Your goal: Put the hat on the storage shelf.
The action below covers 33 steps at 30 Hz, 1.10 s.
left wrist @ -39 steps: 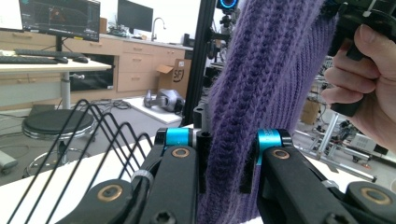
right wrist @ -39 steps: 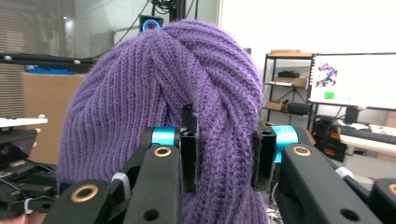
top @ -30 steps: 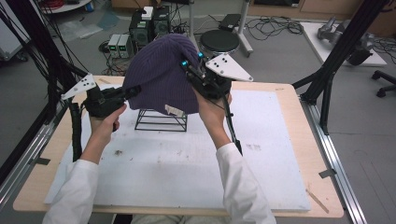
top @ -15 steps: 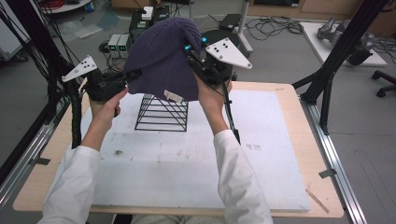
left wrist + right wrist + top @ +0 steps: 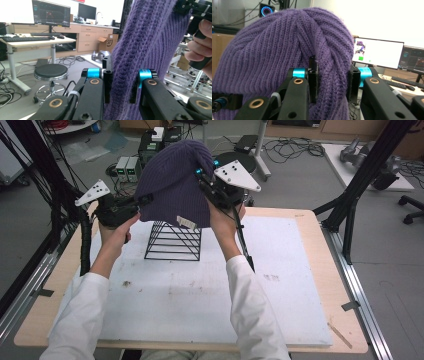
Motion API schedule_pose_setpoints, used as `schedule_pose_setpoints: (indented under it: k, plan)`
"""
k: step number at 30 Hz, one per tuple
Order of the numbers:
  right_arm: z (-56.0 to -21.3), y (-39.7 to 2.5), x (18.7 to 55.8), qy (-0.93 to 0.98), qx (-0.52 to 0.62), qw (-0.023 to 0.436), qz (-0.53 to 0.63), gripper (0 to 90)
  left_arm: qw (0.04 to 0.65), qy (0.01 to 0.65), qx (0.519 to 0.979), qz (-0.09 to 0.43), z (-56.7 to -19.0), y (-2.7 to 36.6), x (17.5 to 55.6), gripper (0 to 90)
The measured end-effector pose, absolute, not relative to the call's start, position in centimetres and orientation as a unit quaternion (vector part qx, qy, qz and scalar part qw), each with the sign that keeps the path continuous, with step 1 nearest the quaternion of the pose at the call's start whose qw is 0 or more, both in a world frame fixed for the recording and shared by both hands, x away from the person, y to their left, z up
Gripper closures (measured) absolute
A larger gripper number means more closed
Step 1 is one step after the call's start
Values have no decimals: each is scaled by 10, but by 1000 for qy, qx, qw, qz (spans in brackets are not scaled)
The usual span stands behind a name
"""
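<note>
We hold the purple knit hat (image 5: 172, 180) in the air above the black wire stand (image 5: 173, 241) on the worktop (image 5: 280, 300). The left gripper (image 5: 119, 86) and right gripper (image 5: 332, 83) each pinch a fold near opposite sides of its brim. It looks soft, light and stretchy, so the thick ribbed edge probably gives the firmest hold.

You hold a purple knit hat (image 5: 172, 182) up in the air between your two tongs, the left tongs (image 5: 142, 201) at its left edge, the right tongs (image 5: 202, 176) at its right. Its lower hem hangs over the top of the black wire stand (image 5: 173, 241) on the counter (image 5: 300, 285).
</note>
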State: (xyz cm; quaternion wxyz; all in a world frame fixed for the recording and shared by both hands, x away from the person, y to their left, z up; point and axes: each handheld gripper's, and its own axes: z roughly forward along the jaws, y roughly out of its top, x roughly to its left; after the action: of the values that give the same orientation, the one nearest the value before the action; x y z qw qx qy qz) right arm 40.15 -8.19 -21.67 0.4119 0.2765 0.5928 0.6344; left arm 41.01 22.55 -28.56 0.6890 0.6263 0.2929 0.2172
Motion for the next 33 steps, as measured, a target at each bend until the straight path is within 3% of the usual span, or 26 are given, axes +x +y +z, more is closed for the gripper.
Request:
schedule_pose_setpoints:
  k: [13,24,33]
  plan:
    - [-226,-74,402,627,281,404,604,707,679,312,637,193,-311,226,414,806]
    - [-271,-58,396,649,301,399,573,707,652,345,650,181,-345,241,414,801]
    - [-287,-47,396,671,291,386,563,705,647,365,648,169,-371,251,414,795]
